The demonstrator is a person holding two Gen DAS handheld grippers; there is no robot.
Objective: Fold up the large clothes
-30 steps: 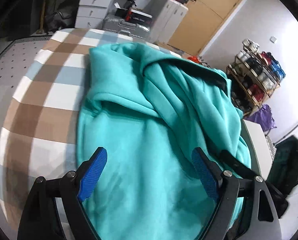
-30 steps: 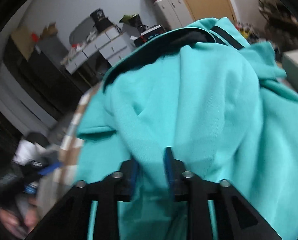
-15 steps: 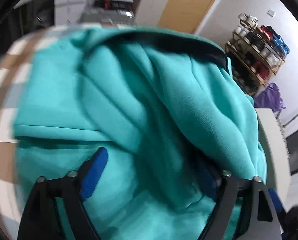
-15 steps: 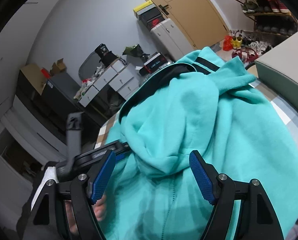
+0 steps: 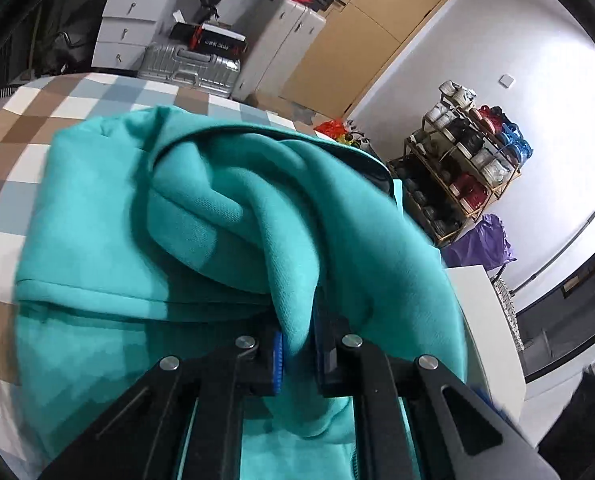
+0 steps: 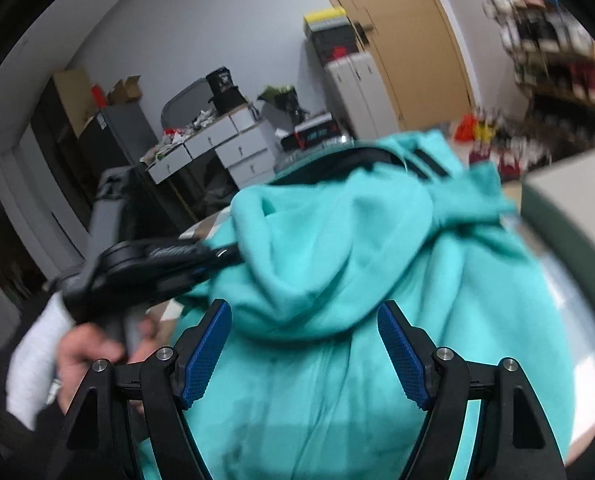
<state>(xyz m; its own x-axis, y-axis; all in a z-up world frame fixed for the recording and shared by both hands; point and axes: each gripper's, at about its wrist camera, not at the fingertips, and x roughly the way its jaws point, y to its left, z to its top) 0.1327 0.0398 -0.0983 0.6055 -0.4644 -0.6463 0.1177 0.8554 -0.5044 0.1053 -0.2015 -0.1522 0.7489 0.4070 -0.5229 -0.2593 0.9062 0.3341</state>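
Pinching a fold of the teal hoodie [image 5: 225,216] in the left gripper [image 5: 297,354], jaws nearly closed on cloth at lower centre. Spreading wide and empty, the right gripper [image 6: 305,354], hovering over the hoodie's hood, heaped centre frame on the checked cloth [image 5: 57,100]. Lying nearer the bunched fold: the left.

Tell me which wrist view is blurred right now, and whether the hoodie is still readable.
Left wrist view: mostly sharp, hoodie folds crisp, fisheye bending the checked cloth. Right wrist view: motion-smeared, worst on the shelves and the left gripper; the hoodie's shape still reads.
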